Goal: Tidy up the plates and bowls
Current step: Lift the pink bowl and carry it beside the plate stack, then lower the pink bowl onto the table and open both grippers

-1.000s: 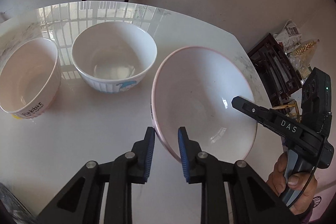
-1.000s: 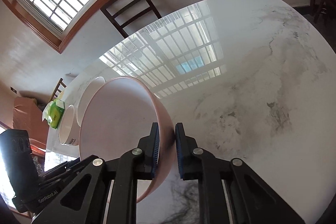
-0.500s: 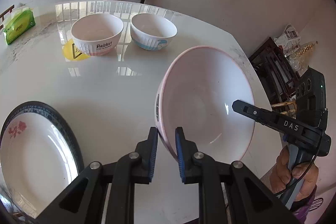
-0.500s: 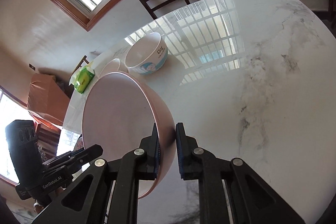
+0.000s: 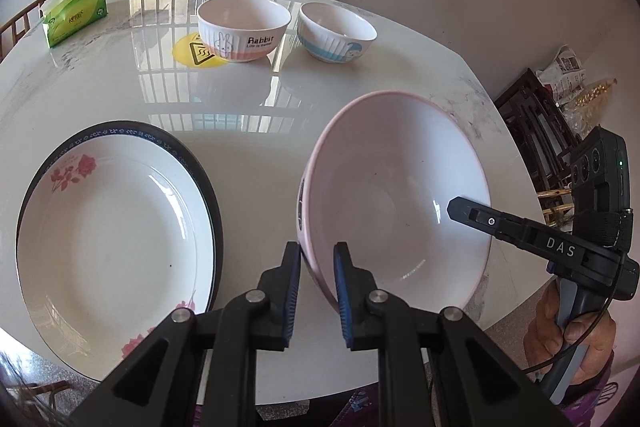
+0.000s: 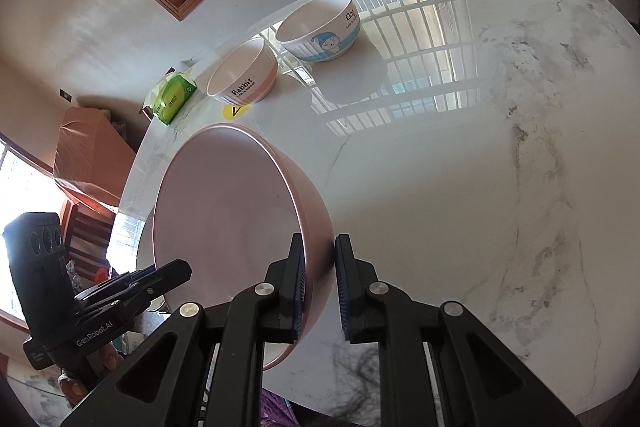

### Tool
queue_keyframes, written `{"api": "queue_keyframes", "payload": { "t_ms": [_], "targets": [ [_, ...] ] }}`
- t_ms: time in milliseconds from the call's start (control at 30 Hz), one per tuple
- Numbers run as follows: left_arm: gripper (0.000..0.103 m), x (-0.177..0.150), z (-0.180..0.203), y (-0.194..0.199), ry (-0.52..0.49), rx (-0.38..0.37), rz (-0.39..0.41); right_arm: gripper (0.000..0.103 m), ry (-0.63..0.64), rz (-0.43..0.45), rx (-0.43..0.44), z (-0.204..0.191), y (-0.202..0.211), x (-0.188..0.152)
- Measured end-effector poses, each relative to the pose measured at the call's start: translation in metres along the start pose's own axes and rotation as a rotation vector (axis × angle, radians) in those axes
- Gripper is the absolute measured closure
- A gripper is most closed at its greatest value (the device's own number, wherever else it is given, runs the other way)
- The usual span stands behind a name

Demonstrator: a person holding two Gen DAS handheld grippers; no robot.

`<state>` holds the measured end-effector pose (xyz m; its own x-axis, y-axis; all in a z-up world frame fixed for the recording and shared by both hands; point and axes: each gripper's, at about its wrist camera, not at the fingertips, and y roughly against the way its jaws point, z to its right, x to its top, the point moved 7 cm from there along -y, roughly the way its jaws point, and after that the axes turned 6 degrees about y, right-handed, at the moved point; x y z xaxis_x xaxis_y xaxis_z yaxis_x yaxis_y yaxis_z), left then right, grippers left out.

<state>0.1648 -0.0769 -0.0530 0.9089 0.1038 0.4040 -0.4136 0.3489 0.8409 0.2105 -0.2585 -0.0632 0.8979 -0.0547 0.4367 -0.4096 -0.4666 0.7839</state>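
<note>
Both grippers' jaws pinch opposite rims of 1 pale-pink, white-lined bowl (image 5: 396,203).

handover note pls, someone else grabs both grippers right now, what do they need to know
Left gripper: shut on the near-left rim of the pink bowl.
Right gripper: shut on the same bowl's opposite rim; the bowl is carried between both, tilted, above the table.
Flower plate: flat on the table, left of the carried bowl.
Rabbit bowl and blue-striped bowl: side by side at the far edge, not stacked.
Done: pink bowl lifted.
Left: set it down, probably on the plate or with the bowls, then group the rest.
</note>
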Motion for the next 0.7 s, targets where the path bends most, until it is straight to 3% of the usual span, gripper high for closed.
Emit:
{"api": "queue_keyframes", "payload": {
  "t_ms": [100,300,333,400,433,467,567,700],
  "targets": [
    [0.086,0.000,-0.002,-0.003,0.005,0.001,-0.005,0.088,-0.006,-0.007,-0.005,-0.001,-0.005,-0.001],
    [0.086,0.005,-0.003,-0.003,-0.025,0.032,0.056,0.088,-0.008,-0.008,0.000,0.002,-0.010,0.002],
    [0.084,0.006,-0.003,-0.002,-0.031,0.042,0.071,0.088,-0.006,-0.005,0.004,0.002,-0.011,0.002],
    [0.068,0.006,-0.002,0.002,-0.038,0.043,0.092,0.084,-0.014,0.028,0.035,0.001,-0.009,0.004],
    [0.054,0.007,-0.002,0.005,-0.044,0.049,0.114,0.083,-0.016,0.059,0.045,0.002,-0.005,0.006],
    [0.047,0.008,-0.004,0.010,-0.046,0.067,0.143,0.079,-0.012,0.096,0.039,0.004,0.000,0.008],
    [0.046,0.008,-0.005,0.022,-0.063,0.062,0.203,0.067,0.025,0.287,-0.028,0.016,0.025,0.019],
    [0.045,0.004,-0.009,0.038,-0.049,0.018,0.308,0.057,0.136,0.610,-0.257,0.037,0.057,0.033]
  ]
}}
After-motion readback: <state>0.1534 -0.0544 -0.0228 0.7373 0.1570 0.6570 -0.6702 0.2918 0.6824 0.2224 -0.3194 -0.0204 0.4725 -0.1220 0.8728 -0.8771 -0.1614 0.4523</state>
